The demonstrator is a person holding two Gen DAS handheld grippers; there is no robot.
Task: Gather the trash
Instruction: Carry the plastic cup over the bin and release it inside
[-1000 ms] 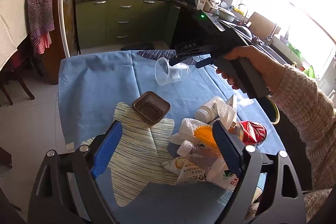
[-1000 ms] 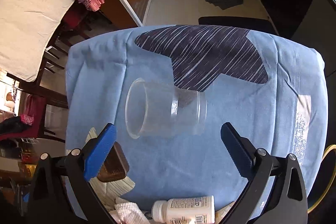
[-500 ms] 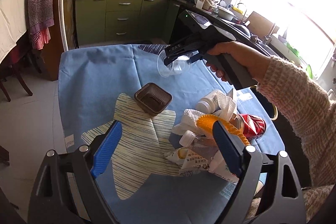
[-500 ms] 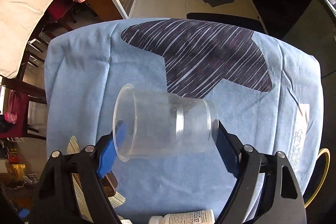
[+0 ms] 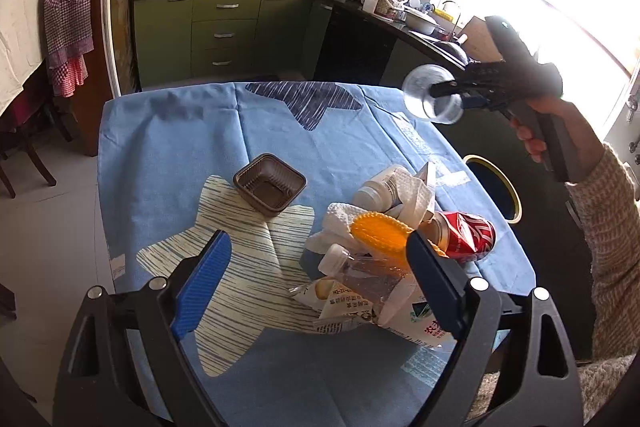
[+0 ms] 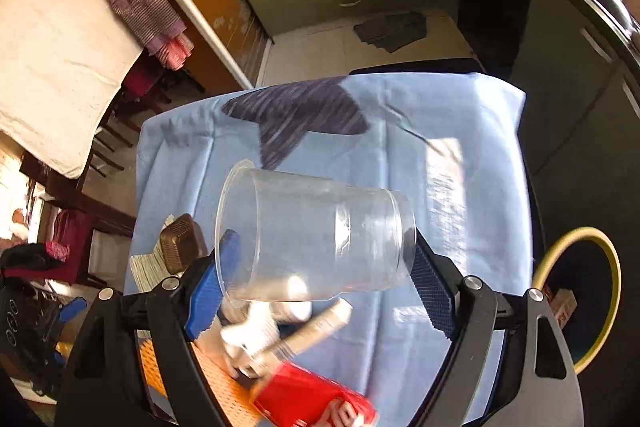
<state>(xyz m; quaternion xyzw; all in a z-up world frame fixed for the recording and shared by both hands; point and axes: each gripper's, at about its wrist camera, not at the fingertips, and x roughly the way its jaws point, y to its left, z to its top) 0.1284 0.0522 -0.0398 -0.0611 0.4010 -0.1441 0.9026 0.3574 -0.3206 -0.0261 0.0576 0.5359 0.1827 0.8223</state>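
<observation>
My right gripper is shut on a clear plastic cup, held on its side in the air; in the left wrist view the cup hangs past the table's right edge, above and beyond the yellow-rimmed bin. My left gripper is open and empty, low over the near part of the blue tablecloth. A trash pile lies by its right finger: red can, orange mesh, white bottle, clear bottle, carton, tissues. A brown tray sits mid-table.
The yellow-rimmed bin stands on the floor right of the table, with some trash inside. Green kitchen cabinets and a dark counter lie beyond. Chairs stand at the left.
My right gripper closed on the clear cup, lifted it off the cloth and carried it right, past the table edge toward the bin. The left gripper stayed open and shifted slightly.
</observation>
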